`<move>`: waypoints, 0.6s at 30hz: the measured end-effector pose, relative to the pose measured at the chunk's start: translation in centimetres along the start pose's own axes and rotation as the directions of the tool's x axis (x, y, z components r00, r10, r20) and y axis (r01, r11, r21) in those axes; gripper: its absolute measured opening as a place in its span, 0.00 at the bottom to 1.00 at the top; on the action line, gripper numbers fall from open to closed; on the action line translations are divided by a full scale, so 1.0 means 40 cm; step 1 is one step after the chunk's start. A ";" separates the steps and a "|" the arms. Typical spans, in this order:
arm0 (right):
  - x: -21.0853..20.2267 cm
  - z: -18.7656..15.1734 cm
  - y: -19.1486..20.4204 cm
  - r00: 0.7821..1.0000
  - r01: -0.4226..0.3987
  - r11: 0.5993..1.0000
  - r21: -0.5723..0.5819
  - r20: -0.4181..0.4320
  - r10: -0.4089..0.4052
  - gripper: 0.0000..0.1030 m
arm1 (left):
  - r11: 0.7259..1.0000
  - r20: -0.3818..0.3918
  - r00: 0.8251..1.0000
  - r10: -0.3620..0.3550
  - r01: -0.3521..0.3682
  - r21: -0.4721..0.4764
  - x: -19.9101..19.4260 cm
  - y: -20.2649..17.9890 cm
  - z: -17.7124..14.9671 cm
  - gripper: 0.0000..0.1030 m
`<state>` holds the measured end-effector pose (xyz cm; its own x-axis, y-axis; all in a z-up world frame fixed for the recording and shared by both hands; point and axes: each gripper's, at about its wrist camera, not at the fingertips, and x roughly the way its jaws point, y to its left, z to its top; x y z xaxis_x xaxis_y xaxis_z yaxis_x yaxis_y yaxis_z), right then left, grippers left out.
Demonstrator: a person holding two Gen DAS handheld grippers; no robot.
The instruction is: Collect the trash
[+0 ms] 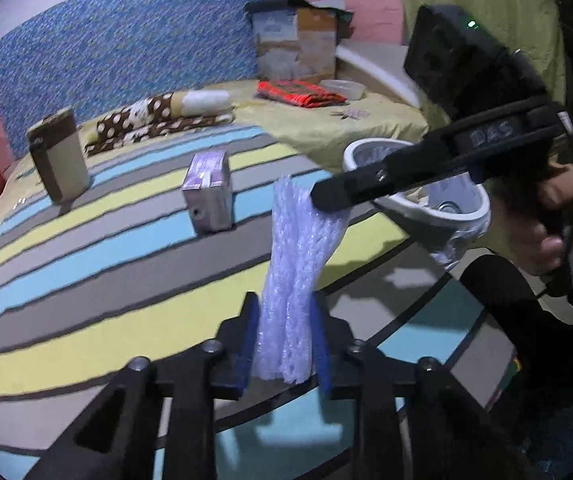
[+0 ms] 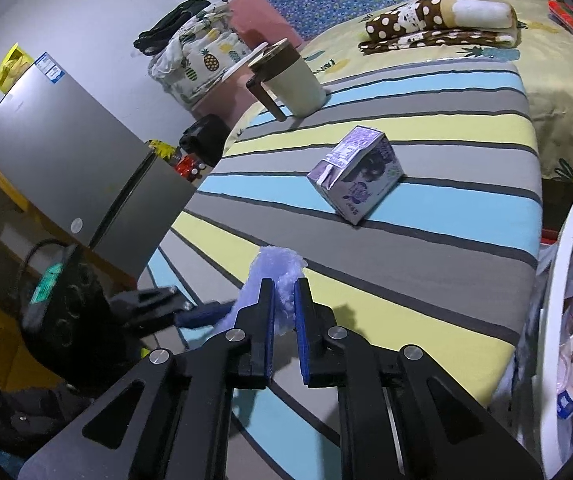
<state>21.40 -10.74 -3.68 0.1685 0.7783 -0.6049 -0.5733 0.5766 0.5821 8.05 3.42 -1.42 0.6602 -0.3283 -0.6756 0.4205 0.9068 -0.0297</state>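
A strip of pale bubble wrap [image 1: 298, 240] stands up between both grippers above the striped bed cover [image 1: 106, 248]. My left gripper [image 1: 285, 304] is shut on its lower end, blue pads pressing both sides. My right gripper [image 1: 326, 196] comes in from the right, shut on the upper end. In the right wrist view the right gripper [image 2: 284, 286] pinches the bubble wrap [image 2: 278, 264], and the left gripper [image 2: 206, 314] shows at lower left. A purple drink carton [image 1: 208, 194] [image 2: 360, 176] lies further out on the bed. The white bin [image 1: 458, 216] [image 2: 566, 248] sits at the right with trash inside.
A beige mug with a brown lid [image 1: 60, 156] [image 2: 294, 80] stands on the bed's far side. A spotted brown blanket [image 1: 158, 116] [image 2: 442, 24], a red cloth [image 1: 298, 94] and a cardboard box [image 1: 298, 44] lie near the wall. A grey fridge [image 2: 66, 152] stands beside the bed.
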 end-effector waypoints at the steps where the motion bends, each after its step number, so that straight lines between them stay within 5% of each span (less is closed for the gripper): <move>1: 0.001 0.001 0.002 1.000 0.012 1.000 -0.003 0.001 -0.012 0.15 | 1.000 -0.001 1.000 0.003 -0.003 -0.009 0.002 0.001 -0.004 0.21; 3: 0.002 0.003 0.010 0.998 0.061 0.998 -0.026 0.009 -0.060 0.20 | 0.999 0.000 1.000 0.014 -0.014 -0.032 0.002 0.005 -0.009 0.21; 7: 0.001 0.015 0.009 0.990 0.138 0.990 -0.027 0.044 -0.137 0.56 | 0.996 0.007 0.999 0.037 -0.037 -0.086 -0.005 0.028 -0.017 0.21; 18: 0.011 0.052 -0.007 0.969 0.230 0.973 -0.009 0.096 -0.228 0.56 | 0.944 -0.056 0.982 0.181 -0.189 -0.271 0.032 0.171 0.007 0.21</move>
<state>23.30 -10.04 -3.00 0.3713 0.6463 -0.6667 -0.5266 0.7379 0.4221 11.96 9.14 -2.29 0.6892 -0.1435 -0.7102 0.1031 0.9896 -0.0999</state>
